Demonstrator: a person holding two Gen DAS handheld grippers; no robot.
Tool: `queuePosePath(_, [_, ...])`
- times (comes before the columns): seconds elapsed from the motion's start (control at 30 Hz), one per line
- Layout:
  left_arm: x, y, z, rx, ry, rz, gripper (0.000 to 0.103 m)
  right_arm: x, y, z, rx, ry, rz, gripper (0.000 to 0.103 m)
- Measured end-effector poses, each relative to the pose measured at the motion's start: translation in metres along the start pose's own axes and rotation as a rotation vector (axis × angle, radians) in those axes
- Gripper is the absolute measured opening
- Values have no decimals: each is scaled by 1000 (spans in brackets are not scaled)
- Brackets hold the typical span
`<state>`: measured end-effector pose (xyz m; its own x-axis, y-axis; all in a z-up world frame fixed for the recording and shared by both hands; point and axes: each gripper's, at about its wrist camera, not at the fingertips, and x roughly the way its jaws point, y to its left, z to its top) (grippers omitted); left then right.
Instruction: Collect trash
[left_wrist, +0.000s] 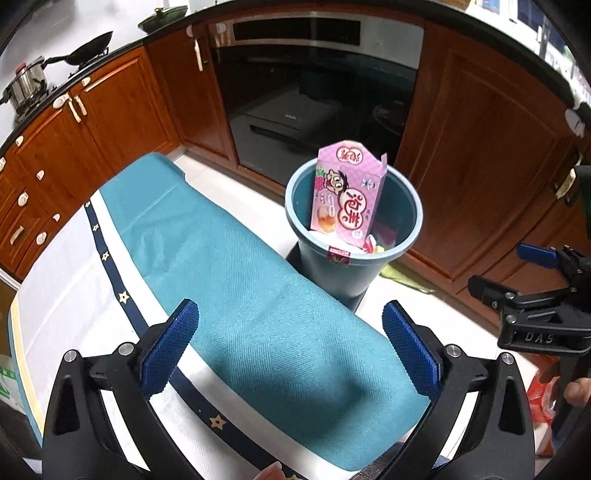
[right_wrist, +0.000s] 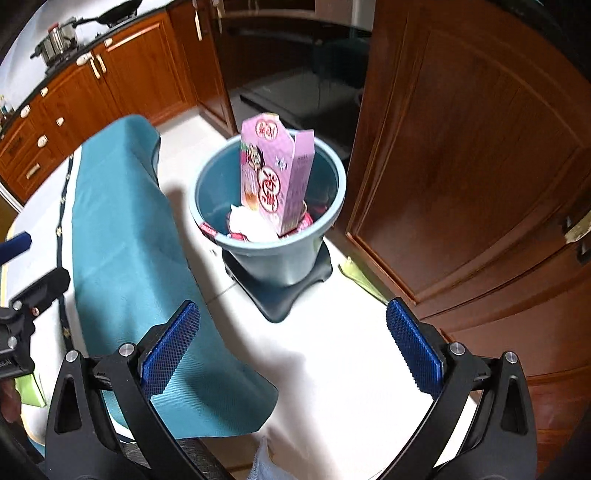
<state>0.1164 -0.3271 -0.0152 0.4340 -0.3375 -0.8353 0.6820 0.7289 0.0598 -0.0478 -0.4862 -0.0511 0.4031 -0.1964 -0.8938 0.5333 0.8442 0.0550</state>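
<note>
Both grippers — left (left_wrist: 290, 354), right (right_wrist: 291, 354) — jaws wide, empty, pink carton (left_wrist: 345, 195) in bin (left_wrist: 306, 206), crumpled paper (right_wrist: 249, 221) only right-view.

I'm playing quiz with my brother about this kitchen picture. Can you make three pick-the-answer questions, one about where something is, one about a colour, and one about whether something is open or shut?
1. Where is the pink box?
A. On the cloth
B. Standing in the bin
C. On the stove

2. What colour is the bin?
A. Blue-grey
B. Red
C. Yellow

3. How is the left hand-held gripper?
A. Shut on the box
B. Shut on nothing
C. Open and empty

Answers:
1 B: the pink box stands upright in the bin, poking above its rim.
2 A: the bin's wall and rim are blue-grey.
3 C: the left hand-held gripper has its blue pads far apart, with only the teal cloth showing between them.
</note>
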Motion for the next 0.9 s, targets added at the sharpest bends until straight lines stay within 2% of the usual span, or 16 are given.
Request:
queuePosePath(0.57, [51,2,8,9,93,15,100,46,3,10,-16,81,-40,97])
queuePosePath(0.9, [60,0,11,16,106,22,100,58,2,11,-17,110,-40,97])
